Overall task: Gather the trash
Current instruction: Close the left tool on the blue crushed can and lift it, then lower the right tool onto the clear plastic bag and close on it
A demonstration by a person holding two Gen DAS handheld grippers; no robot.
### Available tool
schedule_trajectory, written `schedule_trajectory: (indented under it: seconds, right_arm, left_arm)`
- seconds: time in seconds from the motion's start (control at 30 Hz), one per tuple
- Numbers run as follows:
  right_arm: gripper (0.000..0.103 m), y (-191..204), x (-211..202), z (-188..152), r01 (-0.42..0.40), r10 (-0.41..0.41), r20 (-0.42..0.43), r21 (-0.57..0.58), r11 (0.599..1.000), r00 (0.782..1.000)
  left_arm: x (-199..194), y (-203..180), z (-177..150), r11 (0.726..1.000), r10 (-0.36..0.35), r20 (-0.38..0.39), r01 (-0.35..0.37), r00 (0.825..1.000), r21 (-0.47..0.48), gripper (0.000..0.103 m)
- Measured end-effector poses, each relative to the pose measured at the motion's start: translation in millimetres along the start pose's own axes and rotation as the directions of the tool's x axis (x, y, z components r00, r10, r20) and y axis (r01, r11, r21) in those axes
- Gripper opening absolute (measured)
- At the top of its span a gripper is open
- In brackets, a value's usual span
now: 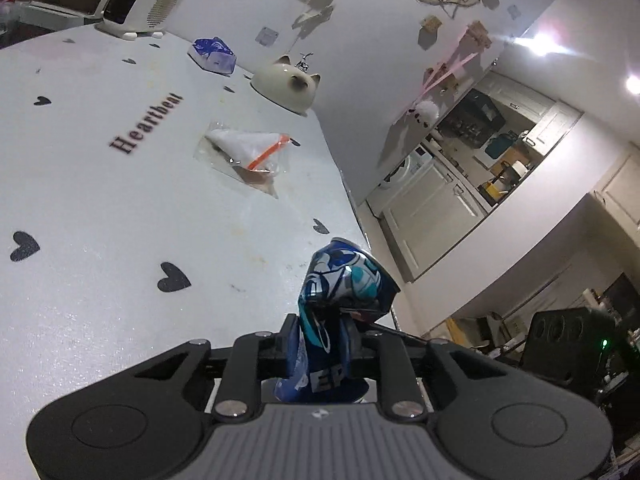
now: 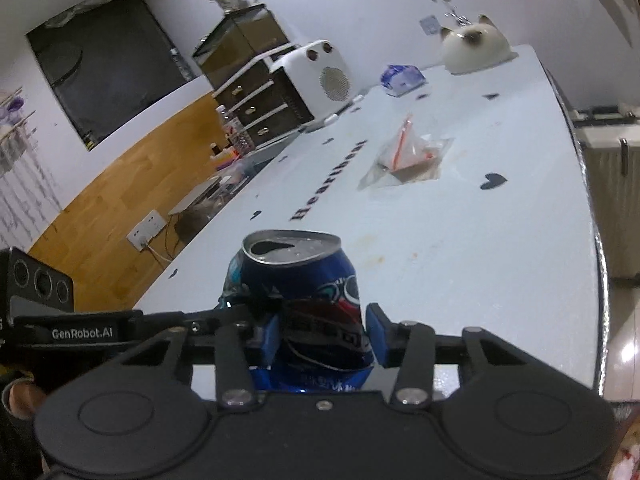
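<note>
A crushed blue Pepsi can (image 1: 340,304) is pinched between the pads of my left gripper (image 1: 320,344), above the near edge of the white table (image 1: 100,200). In the right wrist view the same can (image 2: 316,300) stands between the blue pads of my right gripper (image 2: 324,336), which press on its dented sides. The left gripper's finger (image 2: 224,312) reaches in from the left onto the can. A clear plastic bag with an orange strip (image 1: 252,156) lies flat further out on the table; it also shows in the right wrist view (image 2: 408,156).
A white cat-shaped bowl (image 1: 286,84) and a crumpled blue-white wrapper (image 1: 214,54) sit at the far edge. A white heater (image 1: 148,0) stands at the far corner. The table's right edge (image 2: 592,216) drops to a radiator and floor.
</note>
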State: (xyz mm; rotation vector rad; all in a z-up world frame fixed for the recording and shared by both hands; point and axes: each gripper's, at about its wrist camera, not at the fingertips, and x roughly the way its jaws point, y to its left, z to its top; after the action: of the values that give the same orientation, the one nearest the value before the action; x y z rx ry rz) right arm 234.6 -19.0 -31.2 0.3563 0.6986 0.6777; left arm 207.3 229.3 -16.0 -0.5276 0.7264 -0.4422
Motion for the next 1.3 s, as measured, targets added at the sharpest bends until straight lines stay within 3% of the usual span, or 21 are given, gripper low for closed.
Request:
schedule_trajectory:
  seconds: [0.1,0.3,0.6,0.7,0.8,0.87,0.93,1.13,1.3]
  right_arm:
    - [0.04,-2.2,-6.3,-0.1,-0.025,0.025,0.01,0.011,1.0,1.0]
    - [0.039,-7.2,-16.7,-0.3,-0.036,0.036,0.026,-0.014,0.999,0.999]
    - [0.038,-13.8,-14.5,10.6,-0.039,0.044,0.051,-0.094,0.995,0.998]
    - [0.038,-14.8,-5.0,19.3,-0.044,0.047,0.02,-0.119,0.992,0.999]
    - [0.041,-6.9,0.4,28.6,-0.041,0.041,-0.002,-0.168,0.985,0.999]
    - [0.06,0.9,0.9,37.3,-0.011,0.015,0.015,-0.225,0.974,1.0]
    - [0.066,4.7,2.2,49.2,0.016,-0.005,0.048,-0.248,0.969,0.999]
    - [0.066,4.1,33.6,99.0,0.111,-0.09,0.096,-0.243,0.964,0.991]
    - [0.059,-16.6,79.4,123.9,0.171,-0.155,0.1,-0.182,0.968,0.983]
  left_arm:
    - [2.4,7.4,-1.9,1.0,0.006,0.003,-0.006,1.0,-0.019,0.022]
    - [15.7,18.1,-5.6,0.994,-0.095,-0.005,0.094,0.995,-0.055,0.023]
    - [40.6,29.2,2.1,0.981,-0.175,-0.019,0.173,0.984,-0.086,0.027]
    - [42.7,35.5,-1.0,0.981,-0.176,0.008,0.176,0.984,-0.087,0.027]
    - [35.9,38.7,1.3,0.986,-0.137,0.048,0.14,0.989,-0.087,0.027]
    - [28.7,43.6,3.6,0.989,-0.102,0.086,0.11,0.991,-0.099,0.026]
    - [22.8,50.4,5.6,0.989,-0.079,0.111,0.092,0.991,-0.113,0.026]
    - [7.4,61.2,11.8,0.994,-0.014,0.164,0.032,0.986,-0.106,0.026]
    - [-2.5,68.4,15.2,0.994,0.033,0.199,-0.012,0.979,-0.105,0.026]
